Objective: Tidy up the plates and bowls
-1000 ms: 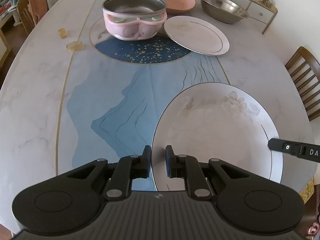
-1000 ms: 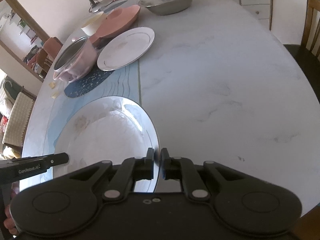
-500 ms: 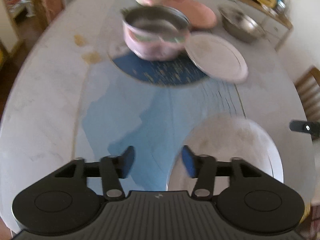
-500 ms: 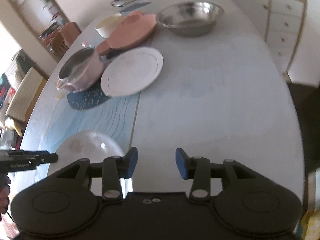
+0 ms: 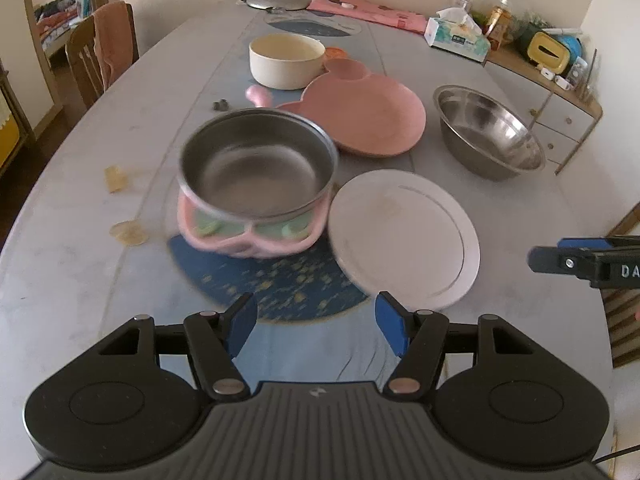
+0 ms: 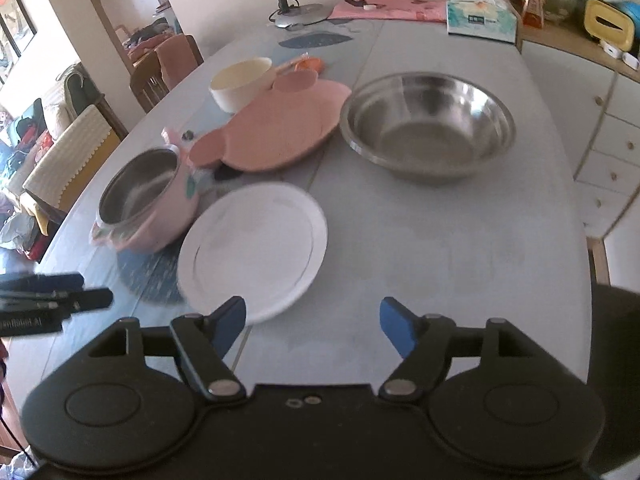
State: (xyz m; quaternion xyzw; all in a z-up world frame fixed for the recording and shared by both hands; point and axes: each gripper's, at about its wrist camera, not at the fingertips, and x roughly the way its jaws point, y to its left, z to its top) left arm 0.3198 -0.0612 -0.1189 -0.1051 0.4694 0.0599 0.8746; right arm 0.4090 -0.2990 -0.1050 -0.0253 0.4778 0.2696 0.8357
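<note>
A small white plate (image 5: 404,236) (image 6: 254,246) lies just ahead of both grippers. Left of it stands a pink bowl with a steel liner (image 5: 256,184) (image 6: 144,204) on a blue mat (image 5: 272,284). Behind them lie a pink mouse-shaped plate (image 5: 364,116) (image 6: 276,132), a cream bowl (image 5: 286,60) (image 6: 240,82) and a large steel bowl (image 5: 488,136) (image 6: 428,126). My left gripper (image 5: 316,326) hovers over the mat, jaws opening, nothing between them. My right gripper (image 6: 312,326) hovers beside the white plate's near rim, jaws opening, empty. The large white plate is out of view.
A lamp base (image 5: 274,0), pink cloth (image 6: 396,0) and tissue box (image 6: 480,18) sit at the table's far end. A sideboard (image 5: 560,92) stands at the right, wooden chairs (image 5: 100,56) at the left. Small yellowish bits (image 5: 116,178) lie on the table's left side.
Both grippers let go of the large white plate's rim, opened, and moved forward over the table toward the far dishes. The large plate has dropped out of view.
</note>
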